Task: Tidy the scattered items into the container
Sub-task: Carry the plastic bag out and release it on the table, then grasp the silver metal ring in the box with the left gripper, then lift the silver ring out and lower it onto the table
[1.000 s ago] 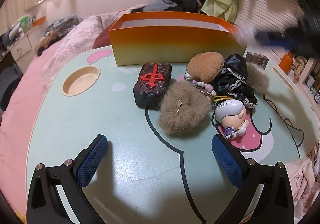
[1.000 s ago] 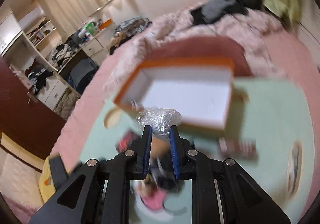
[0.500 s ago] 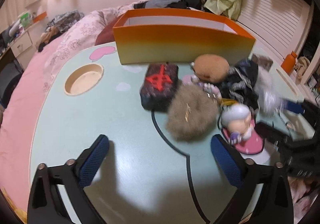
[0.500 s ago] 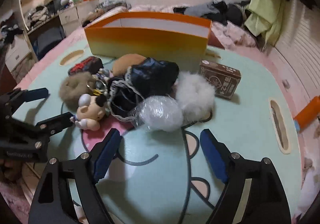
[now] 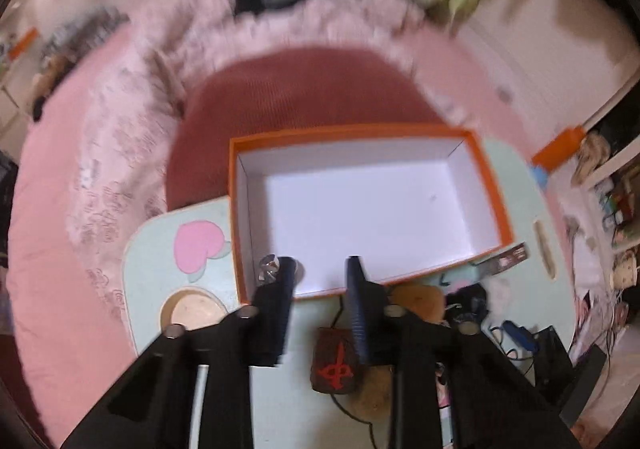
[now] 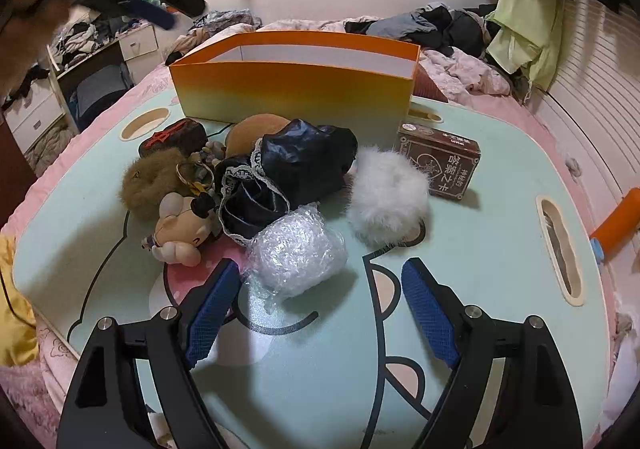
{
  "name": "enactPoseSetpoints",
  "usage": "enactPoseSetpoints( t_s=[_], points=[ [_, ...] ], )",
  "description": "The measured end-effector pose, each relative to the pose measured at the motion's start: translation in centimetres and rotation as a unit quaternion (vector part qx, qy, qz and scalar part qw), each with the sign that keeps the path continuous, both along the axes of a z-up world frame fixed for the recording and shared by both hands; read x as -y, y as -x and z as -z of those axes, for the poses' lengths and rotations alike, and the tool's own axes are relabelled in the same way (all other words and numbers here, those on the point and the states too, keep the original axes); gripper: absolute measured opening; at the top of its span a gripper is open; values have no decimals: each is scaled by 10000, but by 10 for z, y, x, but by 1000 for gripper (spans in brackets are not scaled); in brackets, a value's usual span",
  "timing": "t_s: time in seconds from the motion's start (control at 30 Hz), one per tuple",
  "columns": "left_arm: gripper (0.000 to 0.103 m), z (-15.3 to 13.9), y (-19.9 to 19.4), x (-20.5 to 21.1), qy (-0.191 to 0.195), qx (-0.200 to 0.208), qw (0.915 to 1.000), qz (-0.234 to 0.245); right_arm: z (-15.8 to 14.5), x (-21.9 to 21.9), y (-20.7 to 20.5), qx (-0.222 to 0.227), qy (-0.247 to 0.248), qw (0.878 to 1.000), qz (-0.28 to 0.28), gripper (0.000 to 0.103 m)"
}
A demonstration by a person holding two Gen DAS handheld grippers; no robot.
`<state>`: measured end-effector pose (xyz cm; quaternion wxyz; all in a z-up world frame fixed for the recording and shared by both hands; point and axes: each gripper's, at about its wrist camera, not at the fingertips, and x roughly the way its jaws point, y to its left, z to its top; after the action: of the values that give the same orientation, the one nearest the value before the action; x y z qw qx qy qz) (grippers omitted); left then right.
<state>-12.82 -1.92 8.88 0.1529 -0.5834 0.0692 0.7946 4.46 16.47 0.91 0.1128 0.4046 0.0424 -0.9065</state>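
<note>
Orange box (image 6: 294,89) holds nothing visible; the whole pile lies just in front of it on the tabletop (image 6: 480,269): bubble-wrap bundle (image 6: 296,253), white pompom (image 6: 386,197), black lace cloth (image 6: 296,169), figurine (image 6: 180,227). Right hand-held gripper (image 6: 316,309) is spread open, empty, nearest the bundle. Left hand-held gripper (image 5: 318,293), above the box's near rim, has just been closing; its view is blurred, with nothing discernible between the jaws.

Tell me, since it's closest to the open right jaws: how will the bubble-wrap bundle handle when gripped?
The bubble-wrap bundle looks puffy, so it will probably squash and weigh little. Its glossy, rounded surface may slip or roll.
</note>
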Motion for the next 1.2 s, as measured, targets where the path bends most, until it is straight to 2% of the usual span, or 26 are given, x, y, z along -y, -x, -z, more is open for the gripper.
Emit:
enactPoseSetpoints(
  t_s=[0.17, 0.27, 0.47, 0.5, 0.57, 0.63, 0.7, 0.87, 0.93, 1.07, 1.13, 1.2],
  points=[
    [19, 30, 31, -8, 519, 620, 9967, -122, -1, -3, 0, -17, 135, 9999, -11, 83],
    [19, 48, 42, -3, 798, 1073, 9904, -354, -1, -4, 0, -22, 203, 9998, -13, 83],
    [20, 72, 48, -3, 1179, 1469, 9810, -457, -2, -5, 0, -23, 326, 9995, -41, 85],
    [21, 75, 48, -5, 1214, 1523, 9798, -449, -2, -4, 1, -20, 338, 9994, -51, 86],
    [36, 85, 48, -10, 1319, 1647, 9767, -390, -2, -5, 2, -19, 351, 9994, -58, 86],
    [38, 97, 44, -16, 1490, 1726, 9732, -291, -1, -5, 2, -26, 377, 9993, -61, 86],
    [27, 95, 42, -19, 1329, 1673, 9766, -255, -1, -6, 1, -30, 407, 9992, -59, 86],
    [26, 91, 35, -19, 1241, 1665, 9781, -115, -1, -7, 0, -31, 457, 9989, -61, 86],
    [26, 81, 33, -17, 1043, 1604, 9815, -99, -2, -6, 0, -33, 462, 9989, -61, 86],
    [26, 13, 19, -8, 233, 722, 9971, -58, -2, -7, 0, -34, 461, 9989, -63, 86],
    [26, -22, -2, -1, -240, 376, 9990, 64, -1, -7, 0, -30, 456, 9989, -64, 86],
    [26, -39, -26, 6, -438, 115, 9988, 168, -2, -7, 1, -29, 443, 9990, -58, 86]
  ],
)
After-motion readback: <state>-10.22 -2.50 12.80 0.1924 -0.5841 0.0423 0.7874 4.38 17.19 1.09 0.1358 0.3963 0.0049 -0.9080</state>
